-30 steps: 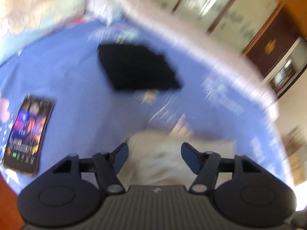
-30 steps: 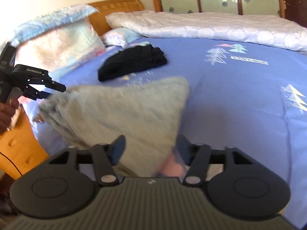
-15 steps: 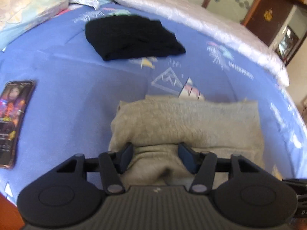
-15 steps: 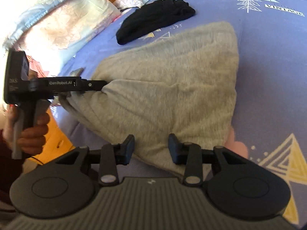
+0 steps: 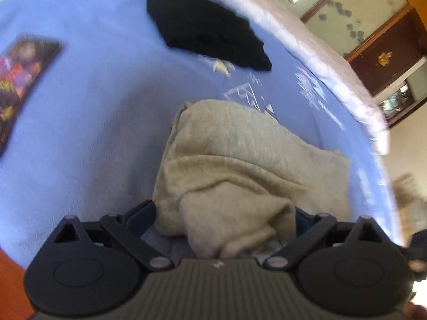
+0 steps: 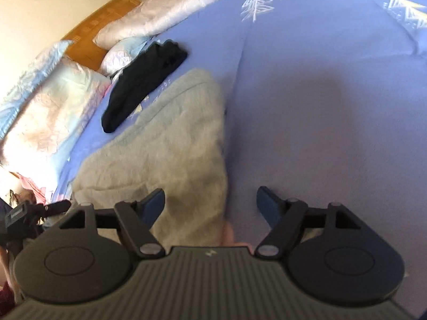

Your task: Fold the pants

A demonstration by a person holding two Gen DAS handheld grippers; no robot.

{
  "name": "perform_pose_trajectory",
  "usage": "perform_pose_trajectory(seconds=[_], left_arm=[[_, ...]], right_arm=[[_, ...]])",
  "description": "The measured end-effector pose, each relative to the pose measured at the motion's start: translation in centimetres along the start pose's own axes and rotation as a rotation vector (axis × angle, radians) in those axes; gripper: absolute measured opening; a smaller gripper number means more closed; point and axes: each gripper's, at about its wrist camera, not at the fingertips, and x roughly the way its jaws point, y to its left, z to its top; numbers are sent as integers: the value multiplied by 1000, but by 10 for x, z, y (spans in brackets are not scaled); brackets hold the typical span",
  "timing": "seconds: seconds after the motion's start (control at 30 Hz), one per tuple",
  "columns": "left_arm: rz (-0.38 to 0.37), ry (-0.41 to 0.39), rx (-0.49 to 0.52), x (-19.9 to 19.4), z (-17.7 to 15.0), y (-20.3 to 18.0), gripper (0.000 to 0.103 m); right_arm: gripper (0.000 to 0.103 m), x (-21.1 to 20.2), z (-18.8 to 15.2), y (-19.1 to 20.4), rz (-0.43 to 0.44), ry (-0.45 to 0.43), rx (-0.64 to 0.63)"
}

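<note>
The grey pants (image 5: pixel 240 165) lie folded in a thick bundle on the blue bedsheet (image 5: pixel 80 133). They also show in the right wrist view (image 6: pixel 170 149). My left gripper (image 5: pixel 225 216) is open, its jaws wide apart on either side of the near bunched end of the pants. My right gripper (image 6: pixel 210 202) is open and empty, just above the near right corner of the pants; its left finger is over the cloth, its right finger over bare sheet. The left gripper's tip (image 6: pixel 57 205) shows at the pants' left edge.
A folded black garment (image 5: pixel 208 32) lies further back on the bed; it also shows in the right wrist view (image 6: pixel 144 85). A phone (image 5: pixel 18 80) lies at the left. Pillows (image 6: pixel 45 112) and a white quilt (image 6: pixel 173 13) are at the headboard. The bed edge is close.
Both grippers have opened and let go of the pants. The pants now lie on the bed as a folded bundle. The right gripper has shifted right, past the pants' corner.
</note>
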Motion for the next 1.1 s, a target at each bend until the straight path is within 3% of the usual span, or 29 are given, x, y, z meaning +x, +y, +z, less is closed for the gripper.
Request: perform_pose_trajectory(seconds=[0.03,0.07,0.1,0.2,0.27,0.33,0.4,0.47,0.53,0.6,0.67,0.7,0.77,0.97,1.1], left_arm=[[32,-7,48,4,-3,-11,82],[39,-2,63,8,-4,-20,72],[24,11,51,11,-2,-25,54],[32,-1,70,12,3,-49,44],[-56,30,79,16,1,-70,43],[-150,63,122,25,-8,-102,43],[-190,83,196,37,-25,-136,44],[-205,119,272,49,-46,-164,48],[-175,168,343,63,-69,-184,60],[-142,138,412,63,-80,-196,66],[-159,149,435,56,-73,-196,74],[-177,163,422,51,-68,-191,84],[-191,141,385,27,-59,-175,95],[-235,145,180,12,-18,-143,103],[-225,207,192,40,-18,-157,103]], right_arm=[[21,8,1,11,11,65,-29],[17,10,3,18,-24,73,-39],[13,7,6,23,-30,70,-52],[11,-30,20,21,12,-40,-37],[11,-66,28,17,-7,-139,-70],[11,-102,29,12,-87,-225,-116],[11,-135,28,-6,-135,-279,-107],[11,-162,18,-30,-175,-302,-67],[11,-177,-3,-50,-235,-295,-33],[12,-177,-25,-76,-276,-236,40],[20,-172,-45,-101,-283,-189,150],[25,-173,-52,-111,-273,-193,202],[53,-176,-55,-121,-221,-225,280],[77,-186,-49,-145,-56,-319,383],[81,-183,-51,-146,-111,-331,390]])
